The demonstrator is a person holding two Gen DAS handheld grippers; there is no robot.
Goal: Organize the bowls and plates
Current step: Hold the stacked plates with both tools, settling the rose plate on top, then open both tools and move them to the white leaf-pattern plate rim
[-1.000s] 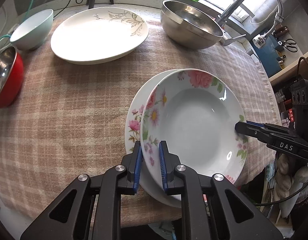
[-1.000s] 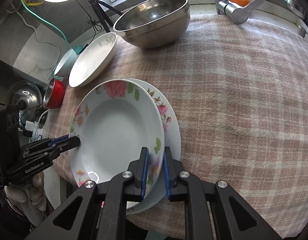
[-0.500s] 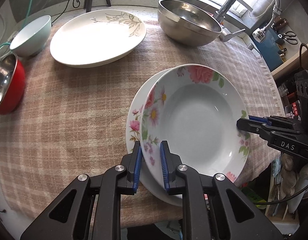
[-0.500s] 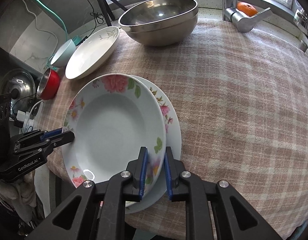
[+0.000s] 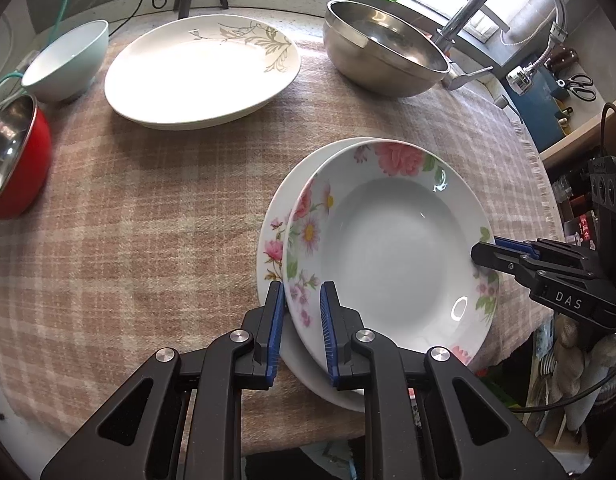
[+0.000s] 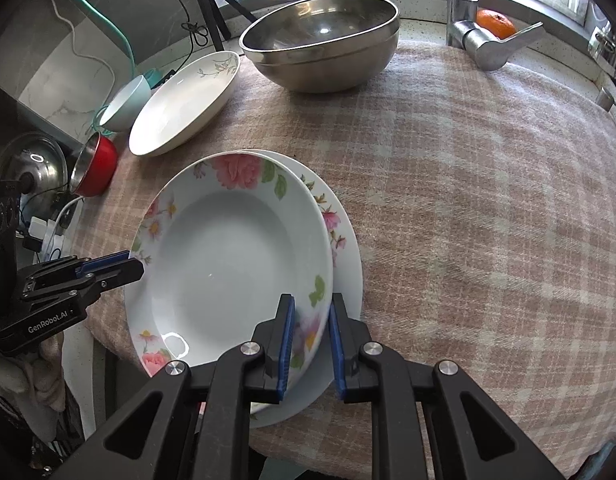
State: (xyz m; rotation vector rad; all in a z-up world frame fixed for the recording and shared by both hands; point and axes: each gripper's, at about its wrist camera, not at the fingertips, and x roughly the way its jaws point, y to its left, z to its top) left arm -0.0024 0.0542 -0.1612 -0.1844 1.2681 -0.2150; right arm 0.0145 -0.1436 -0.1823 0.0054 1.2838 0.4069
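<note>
Two grippers are holding one dish between them: my left gripper (image 5: 301,310) is pinching the near-left rim of the floral deep plate (image 5: 392,248), and my right gripper (image 6: 311,326) is pinching the opposite rim of the same plate (image 6: 227,264). Both pairs of jaws are nearly closed, clamping on the thin rim with the blue pads on either side of it. I am carrying the deep plate just over a flat floral plate (image 5: 273,216) that is lying on the checked cloth (image 5: 147,220), offset a little so the lower rim is showing on one side; whether the two are touching I cannot tell.

I am judging this plate as stiff, glazed and slippery, fairly heavy for such a narrow bite, and breakable if it drops or knocks the one beneath. Holding it at two opposite points of the rim is keeping it level. It is hanging partly past the table edge nearest me, so a slip there would be costly.

Farther off are waiting a large white plate (image 5: 203,72), a pale green bowl (image 5: 67,60), a red bowl (image 5: 15,160) and a steel mixing bowl (image 5: 384,56) near the tap (image 5: 500,12)
</note>
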